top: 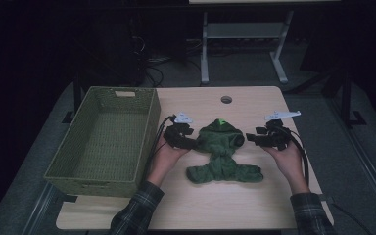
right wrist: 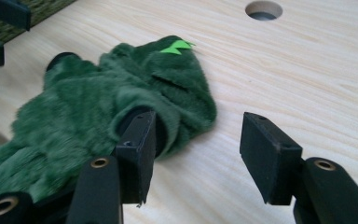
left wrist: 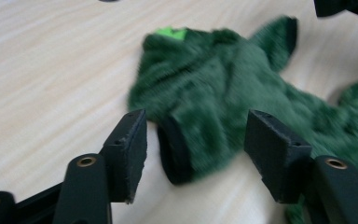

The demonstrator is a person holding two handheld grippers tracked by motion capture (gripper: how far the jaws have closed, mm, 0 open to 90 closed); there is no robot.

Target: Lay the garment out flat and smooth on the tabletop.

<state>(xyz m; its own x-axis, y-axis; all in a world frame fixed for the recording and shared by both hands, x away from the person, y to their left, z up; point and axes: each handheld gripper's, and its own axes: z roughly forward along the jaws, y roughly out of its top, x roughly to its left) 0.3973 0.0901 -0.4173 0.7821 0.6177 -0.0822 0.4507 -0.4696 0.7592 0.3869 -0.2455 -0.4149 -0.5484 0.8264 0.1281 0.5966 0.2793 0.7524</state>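
A dark green fuzzy hooded garment (top: 223,152) with a bright green tag lies flat on the wooden table (top: 235,205). My left gripper (top: 192,142) hovers at its left sleeve and my right gripper (top: 250,138) at its right sleeve. In the left gripper view the garment (left wrist: 214,107) has a dark sleeve cuff lying between the jaws of the open left gripper (left wrist: 196,154), with no pad pressing on it. In the right gripper view the right gripper (right wrist: 198,156) is open beside the garment (right wrist: 98,107). Its left jaw stands in front of a sleeve opening, and bare table lies between the jaws.
A green woven basket (top: 149,122) stands empty along the table's left side, close to the left hand. A round cable hole (top: 226,100) sits at the table's far middle. Desk legs and cables stand on the dark floor beyond.
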